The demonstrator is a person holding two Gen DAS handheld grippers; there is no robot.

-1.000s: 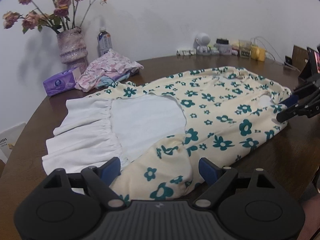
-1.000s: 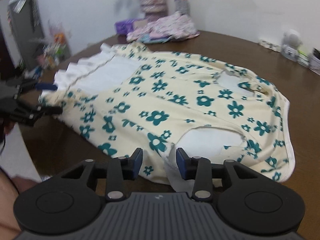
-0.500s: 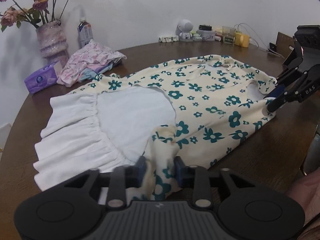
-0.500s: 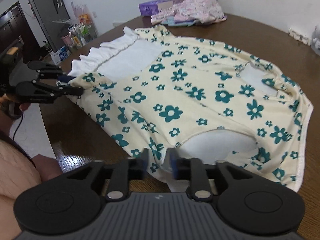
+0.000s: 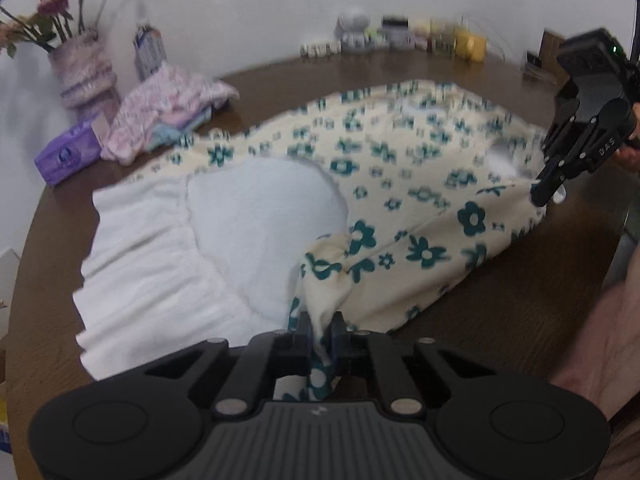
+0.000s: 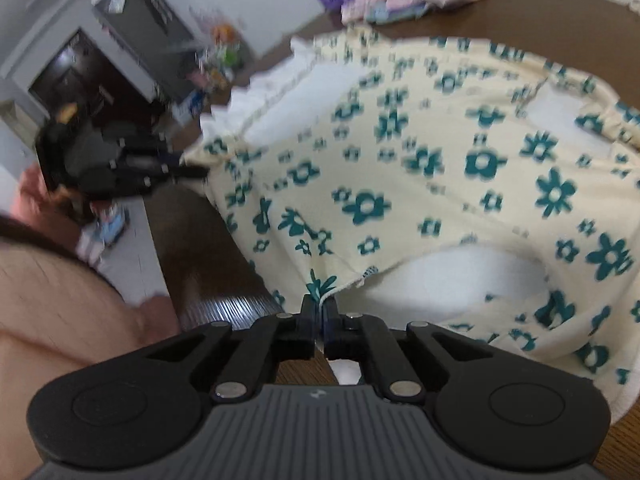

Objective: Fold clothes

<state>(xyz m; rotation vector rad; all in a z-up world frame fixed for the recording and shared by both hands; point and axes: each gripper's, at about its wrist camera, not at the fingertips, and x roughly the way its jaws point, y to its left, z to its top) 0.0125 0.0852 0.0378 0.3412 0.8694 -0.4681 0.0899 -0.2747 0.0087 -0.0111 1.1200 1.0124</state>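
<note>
A cream dress point(image 5: 404, 184) printed with teal flowers is spread across a round wooden table point(image 5: 500, 312), its white ruffled hem point(image 5: 160, 272) lying toward the left in the left wrist view. Only this view shows the items at the far side of the table: a vase of flowers point(image 5: 82, 68), a water bottle point(image 5: 150, 54), a purple tissue pack point(image 5: 66, 158), a heap of pink folded clothes point(image 5: 168, 110) and a blurred row of small objects point(image 5: 400, 36) against the wall. The right wrist view alone shows the room beyond the table edge, with a dark cabinet point(image 6: 136, 20) and blurred floor clutter.

The left gripper point(image 5: 320, 330) is closed on a bunched edge of the dress near the hem, and the fabric is drawn up between the jaws and hangs below them. The right gripper point(image 6: 319, 314) is clamped on the dress edge just beside an armhole point(image 6: 472, 276), with cloth pinched between jaws that nearly meet. Each gripper is also seen from the opposite camera, fastened to the near edge of the garment, which is raised off the table between the two holds. Both views are blurred.
</note>
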